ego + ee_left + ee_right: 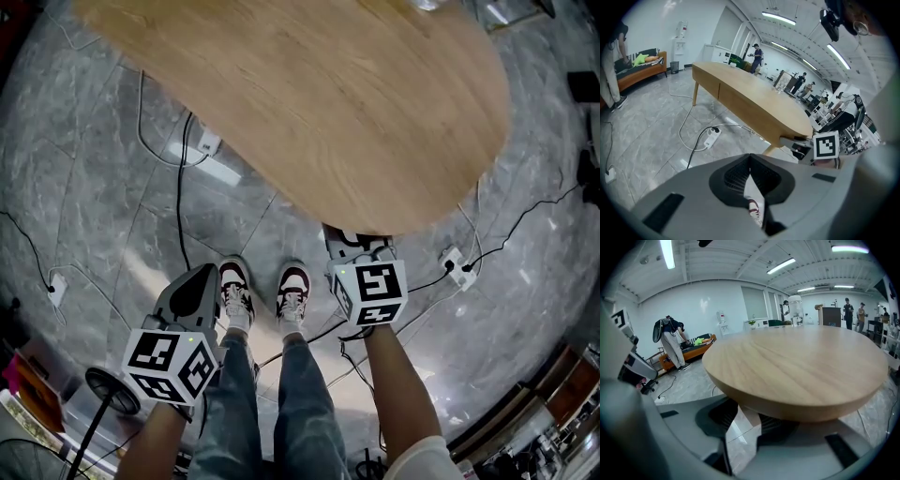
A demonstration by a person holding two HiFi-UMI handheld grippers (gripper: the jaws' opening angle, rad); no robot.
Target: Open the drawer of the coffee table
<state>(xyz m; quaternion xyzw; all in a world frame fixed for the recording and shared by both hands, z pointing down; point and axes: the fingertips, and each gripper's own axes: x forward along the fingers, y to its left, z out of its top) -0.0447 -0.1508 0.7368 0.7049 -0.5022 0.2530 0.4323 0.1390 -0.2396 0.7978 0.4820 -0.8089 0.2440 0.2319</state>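
Grey marble-look floor tiles (84, 187) run through a bright, white-walled open room with strip lights overhead. At the far left of the left gripper view an orange sofa (640, 70) stands against the wall.

The left gripper (201, 279) hangs low beside the person's left shoe (234, 286), well apart from the table. Its jaws meet at the tips and grip nothing.

A white power strip (208, 142) and its black cable lie on the tiles just by the table's left edge.

The oval, pale-wood coffee table (309, 103) has its long axis running away from the person, up and leftward in the head view. Its rounded end points at the feet. A vertical seam (718, 90) cuts its long side, but I cannot make out the drawer front for certain.

The right gripper (358, 242) reaches under that rounded end. Its jaws stand a little apart with nothing between them, and the rim hides their tips.

Further right, a second power strip (457, 262) lies on the floor near the rim.
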